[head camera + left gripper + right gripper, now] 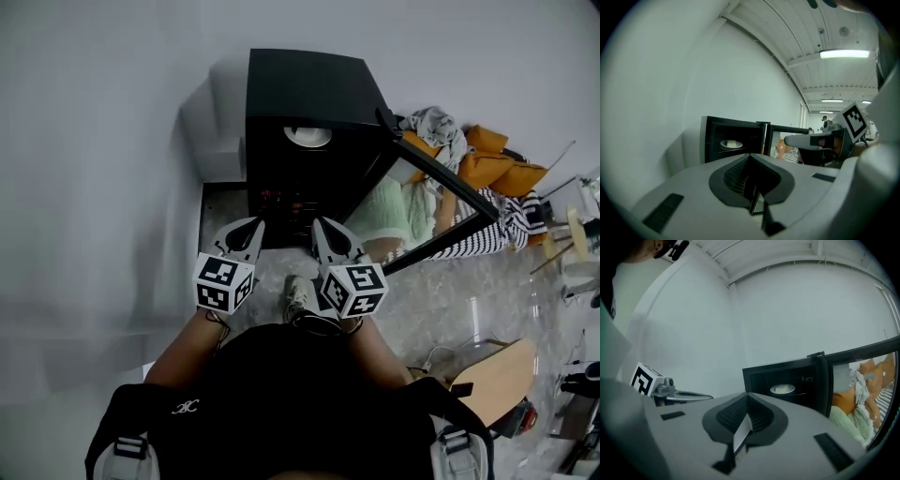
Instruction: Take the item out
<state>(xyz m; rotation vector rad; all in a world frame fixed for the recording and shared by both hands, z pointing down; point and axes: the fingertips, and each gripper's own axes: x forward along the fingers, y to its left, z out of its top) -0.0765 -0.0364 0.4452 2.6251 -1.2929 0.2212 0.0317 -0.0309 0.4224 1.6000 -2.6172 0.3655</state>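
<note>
Against the white wall (94,141) stands an open microwave (309,94).

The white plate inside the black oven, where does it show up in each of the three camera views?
Head view: the plate is at upper centre, inside the oven.
Left gripper view: the plate is left of centre, just above the gripper's body.
Right gripper view: the plate is right of centre, in the dark oven cavity.
Shared landmark: the oven's open door, to the right of the plate in every view.
</note>
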